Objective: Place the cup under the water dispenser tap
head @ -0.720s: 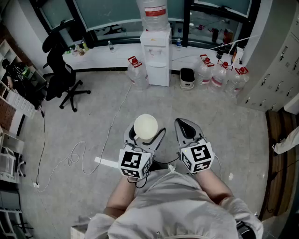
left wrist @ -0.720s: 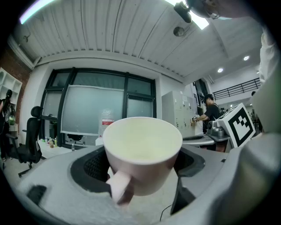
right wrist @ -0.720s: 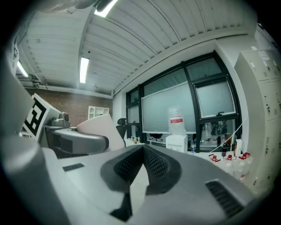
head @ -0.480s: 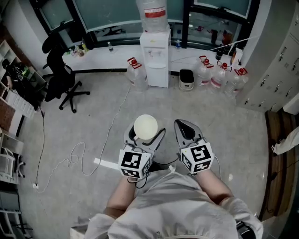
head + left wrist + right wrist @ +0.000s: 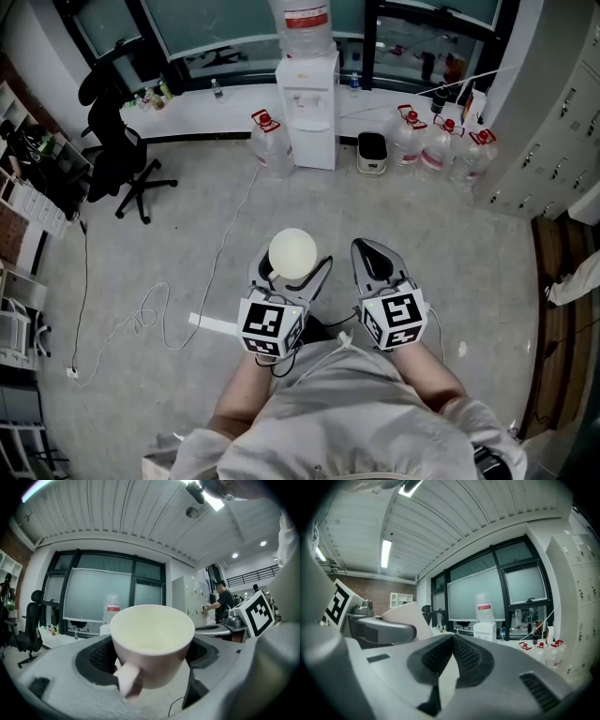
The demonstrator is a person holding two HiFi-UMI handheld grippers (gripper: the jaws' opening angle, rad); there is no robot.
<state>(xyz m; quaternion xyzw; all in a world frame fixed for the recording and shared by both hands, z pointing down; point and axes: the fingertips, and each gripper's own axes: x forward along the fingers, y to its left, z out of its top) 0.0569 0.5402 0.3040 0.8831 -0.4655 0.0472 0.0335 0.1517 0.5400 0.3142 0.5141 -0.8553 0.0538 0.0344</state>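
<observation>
Far left, by the window counter: a black office chair (image 5: 117, 155). Left of centre, close to the body: left gripper (image 5: 291, 267) clamped wide on an upright white mug (image 5: 292, 251), mouth up, handle turned back toward the gripper's own camera. Straight ahead of it across the floor, well apart: water dispenser (image 5: 307, 103), front side facing this way, more in line with the left hand than the right. Right of the mug: right gripper (image 5: 367, 251), jaws pressed together, nothing between. Against half a second ago: dispenser and floor jugs (image 5: 437, 148) slightly higher and leftward in the head view; mug and grippers framed alike.
</observation>
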